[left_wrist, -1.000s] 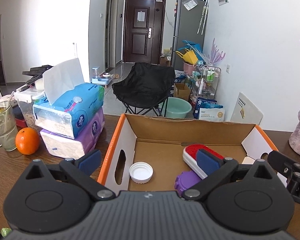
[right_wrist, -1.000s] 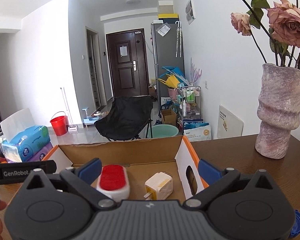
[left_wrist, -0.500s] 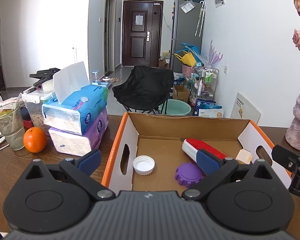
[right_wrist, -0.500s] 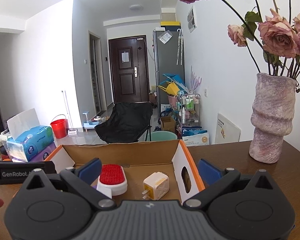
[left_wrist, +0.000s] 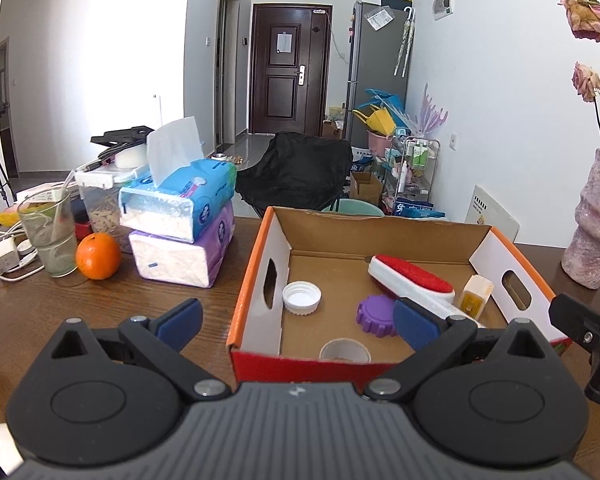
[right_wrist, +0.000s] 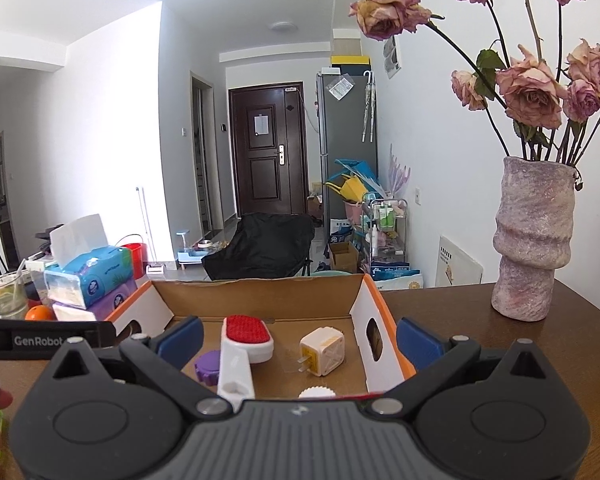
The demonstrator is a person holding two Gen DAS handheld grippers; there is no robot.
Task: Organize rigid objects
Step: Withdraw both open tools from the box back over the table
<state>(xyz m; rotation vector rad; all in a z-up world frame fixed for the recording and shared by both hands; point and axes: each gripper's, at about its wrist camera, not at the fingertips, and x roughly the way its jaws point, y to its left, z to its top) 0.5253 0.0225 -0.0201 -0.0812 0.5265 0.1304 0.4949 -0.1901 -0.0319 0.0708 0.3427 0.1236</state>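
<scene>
Inside the cardboard box (left_wrist: 380, 236) on the brown wooden table (left_wrist: 100, 304) lies a lint brush (left_wrist: 412, 282) with a red pad and a white body. Its long axis runs diagonally in the left wrist view, the red head toward the far left and the white handle toward the near right. In the right wrist view the same brush (right_wrist: 246, 340) points its red head away from the camera and its handle toward it.

Beside the brush, to the right, sits a white and yellow plug (left_wrist: 476, 294), its prongs facing near-left in the right wrist view (right_wrist: 322, 350). A purple cap (left_wrist: 376, 316) lies just left of the brush handle, and a white cap (left_wrist: 302, 298) lies open side up near the left wall of the box. A round white item (left_wrist: 345, 351) at the near wall is partly cut off by the box edge, so it may be a small cup or another cap.

The left gripper (left_wrist: 296, 320) hangs over the near edge of the box with its blue fingers spread wide and nothing between them. The right gripper (right_wrist: 298, 338) is likewise spread wide and empty, its right finger outside the box's right wall. Its handle end hides the tip of the brush handle.

Left of the box stand two stacked tissue packs (left_wrist: 180, 220), an orange (left_wrist: 98, 256) and a glass (left_wrist: 50, 232). On the right stands a mottled vase (right_wrist: 532, 240) of dried roses. Beyond the table a black folding chair (left_wrist: 296, 176), a dark door (left_wrist: 288, 68) and a grey fridge (left_wrist: 376, 72) fill the white-walled room.
</scene>
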